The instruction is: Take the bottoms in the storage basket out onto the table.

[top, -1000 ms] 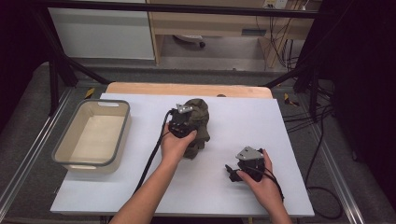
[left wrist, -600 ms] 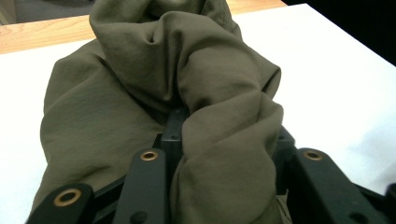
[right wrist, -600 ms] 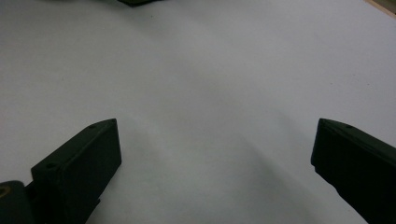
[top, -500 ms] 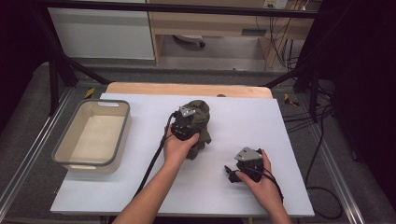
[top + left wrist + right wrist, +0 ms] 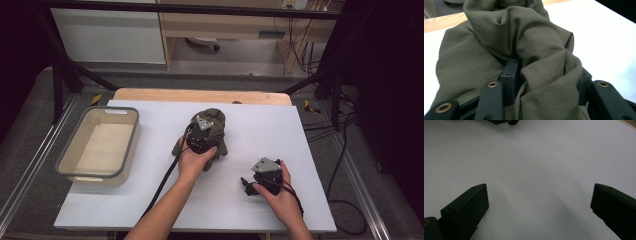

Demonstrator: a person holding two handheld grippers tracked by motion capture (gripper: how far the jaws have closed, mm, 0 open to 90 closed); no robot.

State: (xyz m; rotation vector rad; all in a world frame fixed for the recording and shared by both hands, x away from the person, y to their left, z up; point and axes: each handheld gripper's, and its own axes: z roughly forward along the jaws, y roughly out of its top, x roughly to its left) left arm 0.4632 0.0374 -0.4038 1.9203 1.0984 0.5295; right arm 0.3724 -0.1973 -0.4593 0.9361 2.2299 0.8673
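Claw number one, my left claw (image 5: 205, 131), is sitting at the middle of the bench (image 5: 280, 135), pressed into an olive-green cloth (image 5: 214, 122) that is lying bunched in a heap there. Its jaws have just been opening, and in the left gripper view a thick fold of the cloth (image 5: 544, 75) is still lying between them, bulging up over both pads; whether the pads are still pinching it or only flanking it I cannot tell.

I am working on a white sheet that is covering most of the bench, with a strip of pale wood showing along the far edge. At my left a grey-rimmed tub (image 5: 97, 145) is standing on the sheet, well apart from the cloth. Beyond the bench a grey floor is running back to a white panel and a wooden shelf unit, and black cables are hanging down at the right against a dark curtain.

My right claw (image 5: 247, 182) is resting low over the white sheet near my side of the bench, off to the right of the cloth. Its jaws (image 5: 536, 215) are standing wide apart with only bare sheet between them, gripping nothing.
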